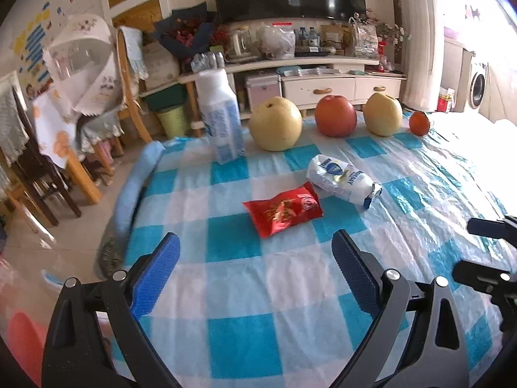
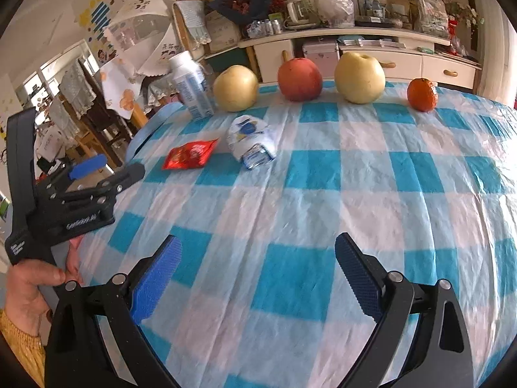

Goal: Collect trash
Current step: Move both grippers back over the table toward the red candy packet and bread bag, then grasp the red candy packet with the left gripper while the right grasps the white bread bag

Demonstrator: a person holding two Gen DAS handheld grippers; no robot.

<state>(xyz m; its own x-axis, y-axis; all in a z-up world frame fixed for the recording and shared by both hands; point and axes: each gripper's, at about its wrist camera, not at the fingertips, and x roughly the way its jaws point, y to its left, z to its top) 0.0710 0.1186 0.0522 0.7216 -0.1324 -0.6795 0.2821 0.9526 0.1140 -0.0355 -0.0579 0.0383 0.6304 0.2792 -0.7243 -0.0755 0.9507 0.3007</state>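
A red snack wrapper (image 1: 282, 210) (image 2: 190, 158) lies flat on the blue-and-white checked tablecloth (image 1: 239, 291) (image 2: 290, 194). Just right of it lies a crumpled white and blue packet (image 1: 342, 179) (image 2: 250, 144). A white and blue carton (image 1: 221, 116) (image 2: 190, 87) stands upright behind them. My left gripper (image 1: 255, 242) (image 2: 113, 168) is open and empty, a short way in front of the red wrapper. My right gripper (image 2: 258, 245) is open and empty too, over the table's near middle, well back from the packet. Part of the right gripper's body (image 1: 491, 249) shows at the left wrist view's right edge.
Along the table's far edge stand a yellow pear (image 1: 276, 123) (image 2: 235, 88), a red apple (image 1: 336, 116) (image 2: 300, 79), a second pear (image 1: 383, 113) (image 2: 359, 77) and a tangerine (image 1: 419, 123) (image 2: 421, 94). A hand (image 2: 29, 284) holds the left gripper. Chairs (image 1: 129, 90) and a green bin (image 1: 171, 119) stand beyond the table's left edge.
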